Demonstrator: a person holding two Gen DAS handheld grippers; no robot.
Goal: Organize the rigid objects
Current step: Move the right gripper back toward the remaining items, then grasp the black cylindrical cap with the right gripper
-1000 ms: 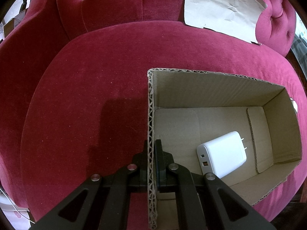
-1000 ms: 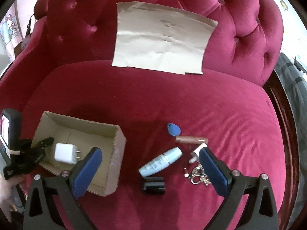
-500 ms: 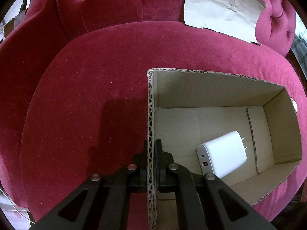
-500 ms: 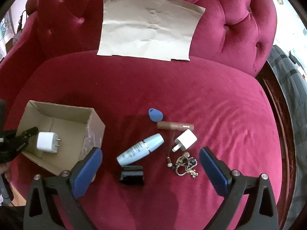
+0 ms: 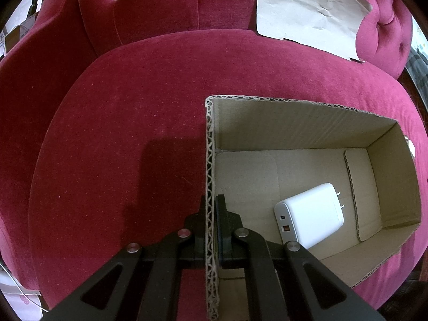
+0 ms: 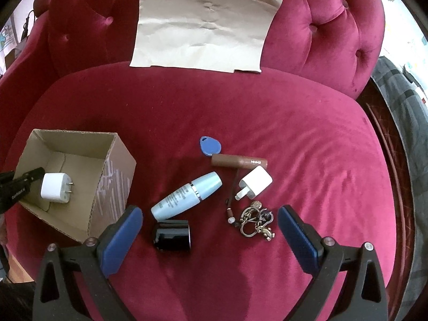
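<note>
On the red velvet sofa seat (image 6: 240, 107), a cardboard box (image 6: 112, 187) holds a white charger (image 5: 310, 214) — the left gripper (image 5: 212, 214) pinches its wall. The right gripper (image 6: 210, 224) gapes wide above a pale blue bottle (image 6: 187, 198), black cap (image 6: 172, 235) and keys (image 6: 256, 222).

Bare cushion (image 6: 307, 139) lies open right of the clutter; cardboard box (image 6: 112, 187) blocks left.
</note>
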